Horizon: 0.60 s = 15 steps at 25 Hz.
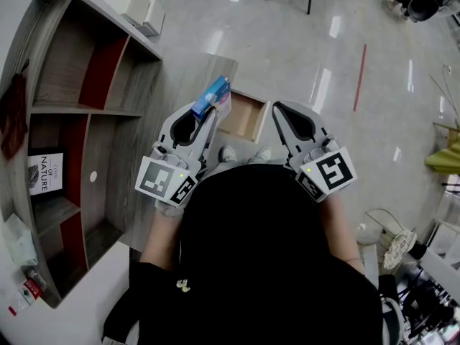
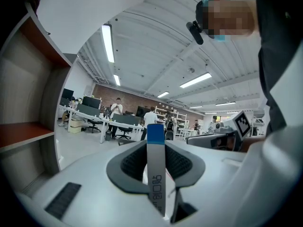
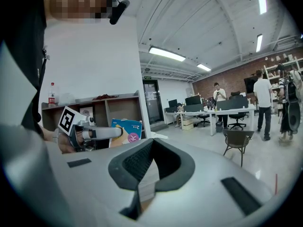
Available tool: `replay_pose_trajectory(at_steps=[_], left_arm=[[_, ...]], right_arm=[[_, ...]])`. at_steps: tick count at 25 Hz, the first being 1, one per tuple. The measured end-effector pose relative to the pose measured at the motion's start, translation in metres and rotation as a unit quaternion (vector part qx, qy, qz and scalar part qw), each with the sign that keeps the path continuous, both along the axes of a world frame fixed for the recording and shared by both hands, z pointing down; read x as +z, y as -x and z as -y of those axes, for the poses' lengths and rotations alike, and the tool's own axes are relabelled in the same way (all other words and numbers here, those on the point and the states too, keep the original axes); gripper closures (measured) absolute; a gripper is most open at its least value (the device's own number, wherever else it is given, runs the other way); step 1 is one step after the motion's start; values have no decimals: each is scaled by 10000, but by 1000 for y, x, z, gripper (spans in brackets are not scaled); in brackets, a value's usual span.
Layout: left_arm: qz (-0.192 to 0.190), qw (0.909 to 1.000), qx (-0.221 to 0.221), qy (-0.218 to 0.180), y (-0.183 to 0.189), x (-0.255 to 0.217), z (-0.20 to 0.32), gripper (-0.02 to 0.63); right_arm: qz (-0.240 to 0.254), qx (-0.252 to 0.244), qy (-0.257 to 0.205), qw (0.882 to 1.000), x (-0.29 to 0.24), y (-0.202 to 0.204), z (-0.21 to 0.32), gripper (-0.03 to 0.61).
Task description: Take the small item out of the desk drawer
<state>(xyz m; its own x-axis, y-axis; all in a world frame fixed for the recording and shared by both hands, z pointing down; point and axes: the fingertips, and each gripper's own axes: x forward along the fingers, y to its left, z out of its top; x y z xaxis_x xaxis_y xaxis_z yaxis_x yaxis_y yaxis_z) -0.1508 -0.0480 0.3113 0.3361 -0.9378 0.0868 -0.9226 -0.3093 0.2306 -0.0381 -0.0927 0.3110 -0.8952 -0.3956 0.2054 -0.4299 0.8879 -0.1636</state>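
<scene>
Left tongs (image 1: pixel 209 113): clamped on a flat blue-and-white packet (image 1: pixel 213 96), which stands on edge between the pads and sticks out past the tips.
Right tongs (image 1: pixel 277 108): jaws together with nothing between them, level with the left pair and apart from it.
Packet's place: up in the left tongs, over the left edge of the open light-wood drawer (image 1: pixel 246 121).
Drawer: pulled out over the glossy grey floor (image 1: pixel 302 42), beside a grey-and-red shelf unit (image 1: pixel 86 149).

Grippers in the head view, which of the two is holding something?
The left gripper: its jaws clamp a small blue-and-white box, while the right gripper has its jaws shut on nothing.
</scene>
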Motion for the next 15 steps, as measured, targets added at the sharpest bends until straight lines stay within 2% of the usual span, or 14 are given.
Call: replay_pose_trajectory(at_steps=[15], left_arm=[[0,9999,114,84,-13,6,1,520]], right_arm=[[38,194,-59,9998,1,-15,2,581]])
